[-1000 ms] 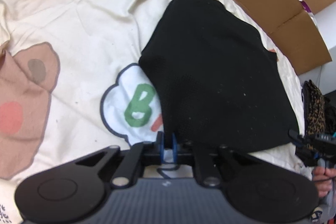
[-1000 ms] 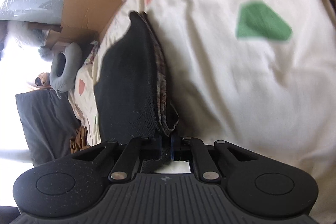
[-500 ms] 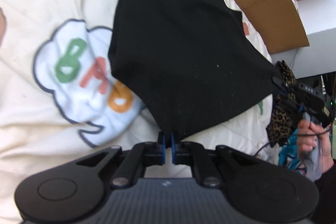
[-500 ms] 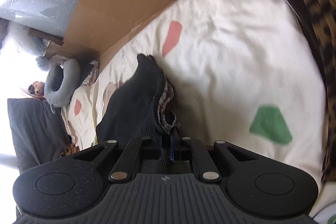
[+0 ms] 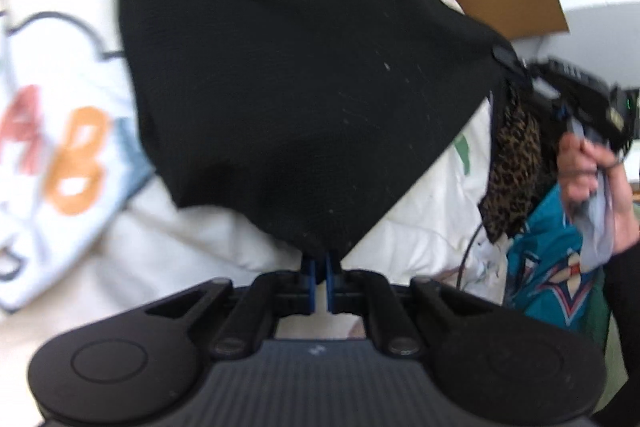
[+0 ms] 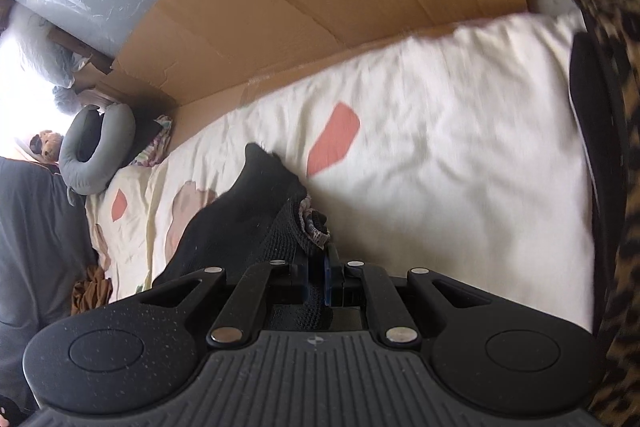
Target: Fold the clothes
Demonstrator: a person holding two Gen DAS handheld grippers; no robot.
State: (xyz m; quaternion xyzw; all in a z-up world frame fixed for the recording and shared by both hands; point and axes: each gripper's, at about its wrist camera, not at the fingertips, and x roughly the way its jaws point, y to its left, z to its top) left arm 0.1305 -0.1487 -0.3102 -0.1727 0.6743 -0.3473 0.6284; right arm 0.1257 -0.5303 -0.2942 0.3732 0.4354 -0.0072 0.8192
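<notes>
Between our two sets of fingers, a black garment (image 5: 288,67) hangs stretched above the bed sheet (image 5: 208,247).
Our left gripper (image 5: 320,269) and right gripper (image 6: 318,267) each pinch a corner; we judge the fold partway, laying down and smoothing still left.

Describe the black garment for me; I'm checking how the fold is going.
The black knitted garment looks like fine textured knit flecked with pale lint. It is stretched taut between two corners, lifted above the cream printed bedsheet. The left gripper pinches its near corner, jaws shut; the right gripper clamps another corner, where a patterned inner layer shows.
</notes>
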